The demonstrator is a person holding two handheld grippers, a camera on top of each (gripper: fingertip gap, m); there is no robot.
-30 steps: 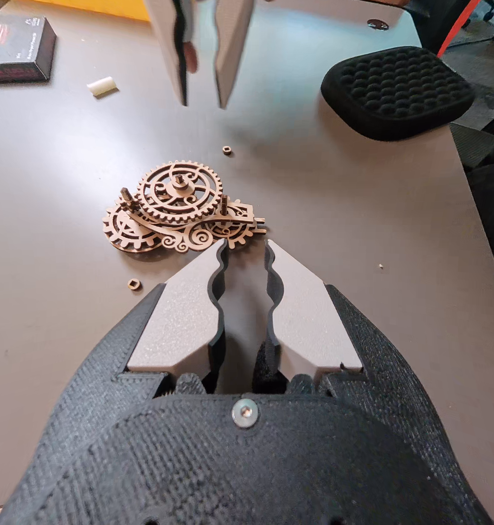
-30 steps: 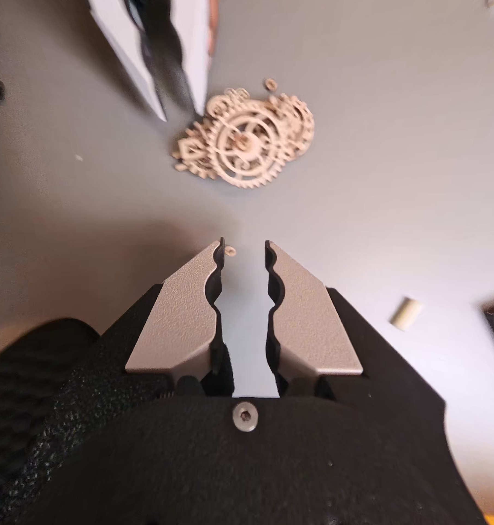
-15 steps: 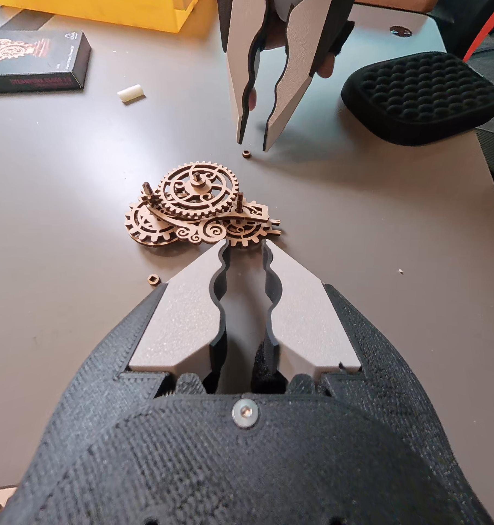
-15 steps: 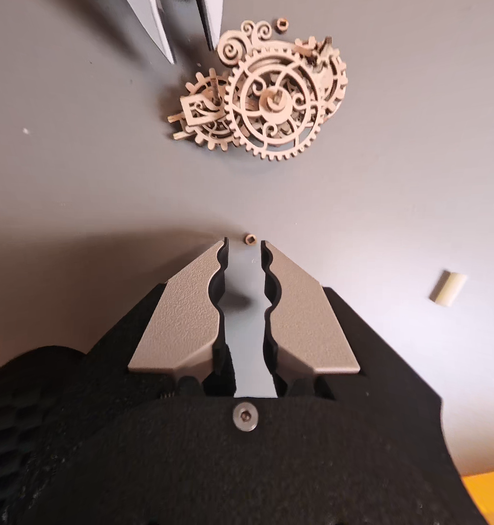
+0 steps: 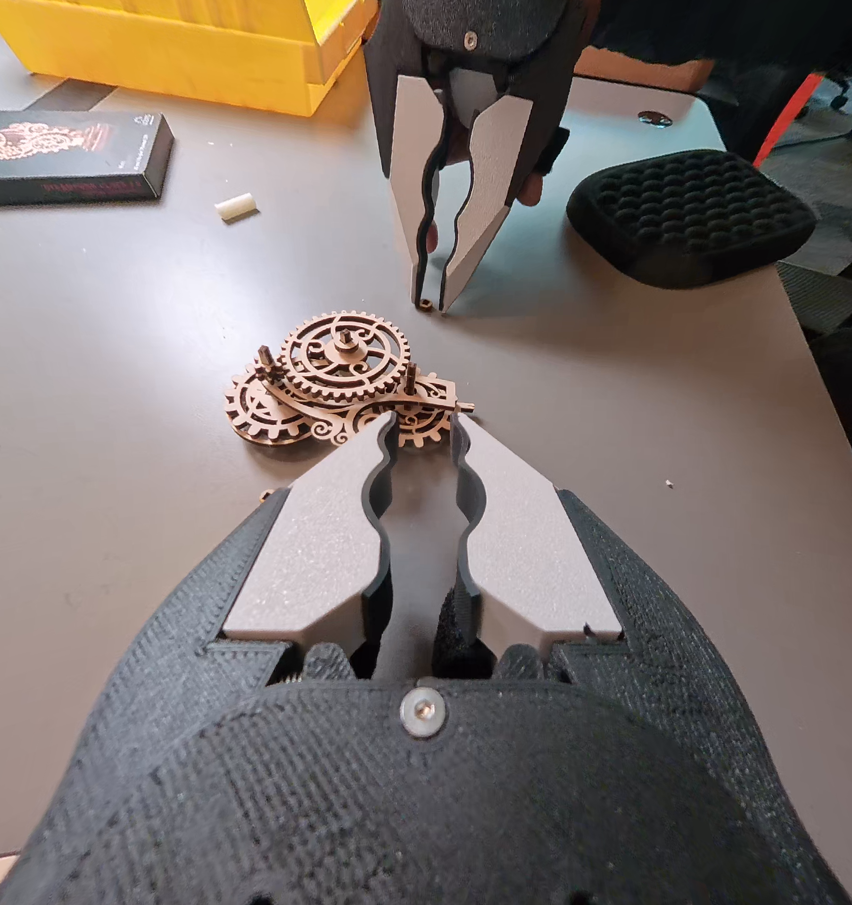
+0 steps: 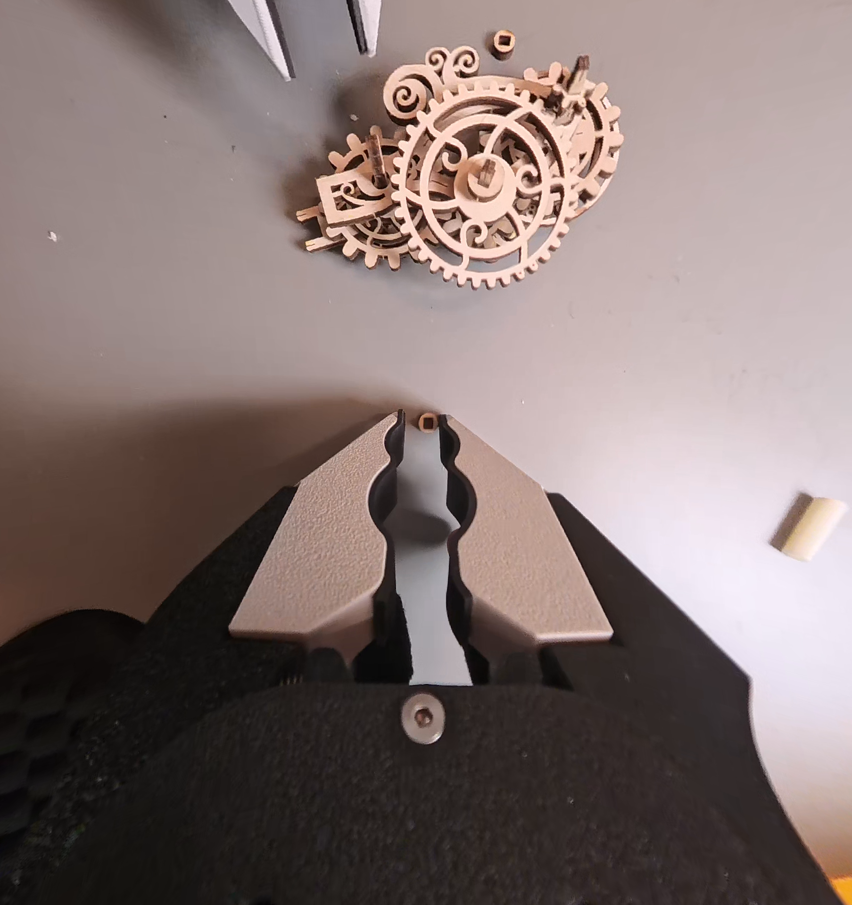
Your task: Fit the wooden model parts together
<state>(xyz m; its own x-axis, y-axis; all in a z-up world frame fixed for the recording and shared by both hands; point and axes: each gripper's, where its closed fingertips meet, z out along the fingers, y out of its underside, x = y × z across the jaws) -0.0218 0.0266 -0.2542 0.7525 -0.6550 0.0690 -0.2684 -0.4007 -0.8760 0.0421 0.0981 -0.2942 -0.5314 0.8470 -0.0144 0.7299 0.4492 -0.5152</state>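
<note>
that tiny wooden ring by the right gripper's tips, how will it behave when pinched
The ring lies flat on the table, so it probably won't roll, though one pad may slide it before the other meets it. It looks tiny next to the fingertips, so probably very light and apt to flick out. Its wall around the square hole looks thin, so hard squeezing might crack it.

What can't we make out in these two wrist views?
- Second small wooden ring: left wrist view, mostly hidden behind the left gripper.
- Near edge of the wooden gear assembly: same view, covered by its fingertips.
- Small wooden ring: whether both of the right gripper's pads press it, too small.
</note>
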